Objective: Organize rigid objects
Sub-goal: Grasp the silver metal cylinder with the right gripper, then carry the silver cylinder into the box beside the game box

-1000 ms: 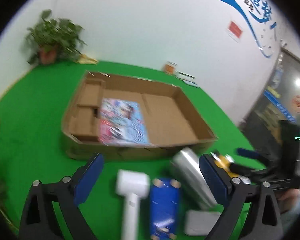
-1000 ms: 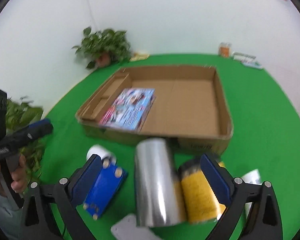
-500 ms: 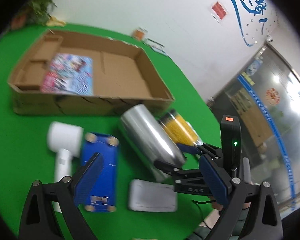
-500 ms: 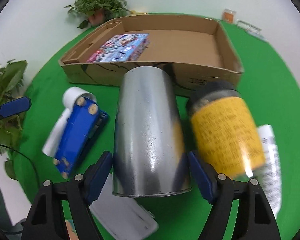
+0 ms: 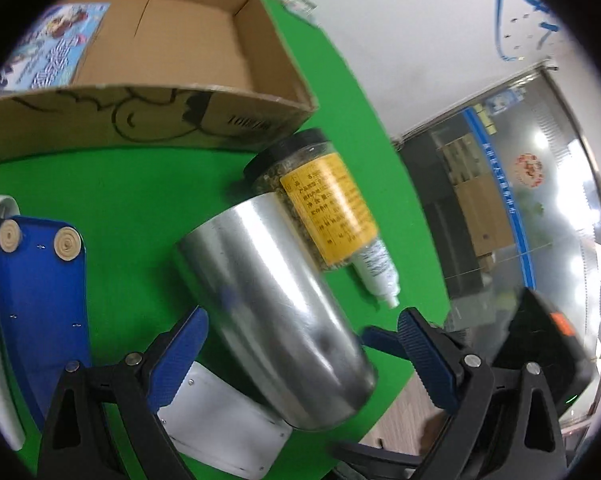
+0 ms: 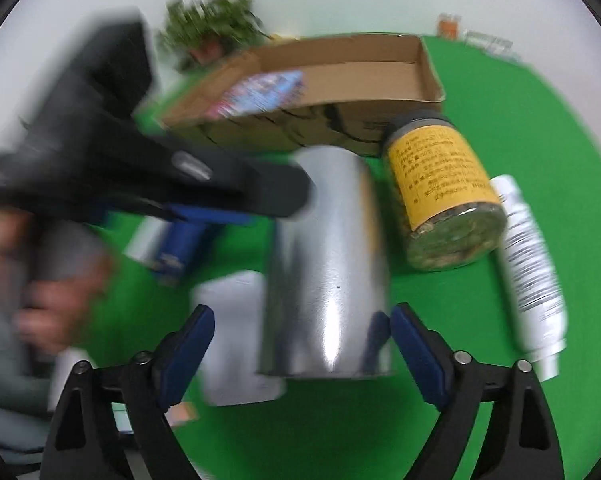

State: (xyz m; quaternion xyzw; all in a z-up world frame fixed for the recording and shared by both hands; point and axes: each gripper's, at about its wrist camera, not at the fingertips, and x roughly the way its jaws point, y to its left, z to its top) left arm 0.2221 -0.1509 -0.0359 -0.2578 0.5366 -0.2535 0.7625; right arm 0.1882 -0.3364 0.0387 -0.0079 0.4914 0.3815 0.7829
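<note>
The right hand-held gripper (image 6: pixel 300 354) has its blue pads spread wide on either side of the near end of the steel can (image 6: pixel 328 264), with a gap showing at each pad, so nothing is clamped. The can lies on its side on the green tabletop (image 6: pixel 520 128), its long axis running straight away from this gripper toward the box (image 6: pixel 340 92). That line-up is what a grasp here turns on: the pads would close across the can's width, not its length.

The left hand-held gripper (image 5: pixel 304 354) is also wide apart and holds nothing. From its view the can (image 5: pixel 272 312) lies slantwise, its far end touching the yellow-labelled jar (image 5: pixel 316 200). Both grippers are close to the can, but the right one looks squarer to it.

A white bottle (image 6: pixel 528 276) lies just beyond the jar. Farthest off, the box stands open with a colourful book (image 5: pixel 48 48) lying flat inside it.
</note>
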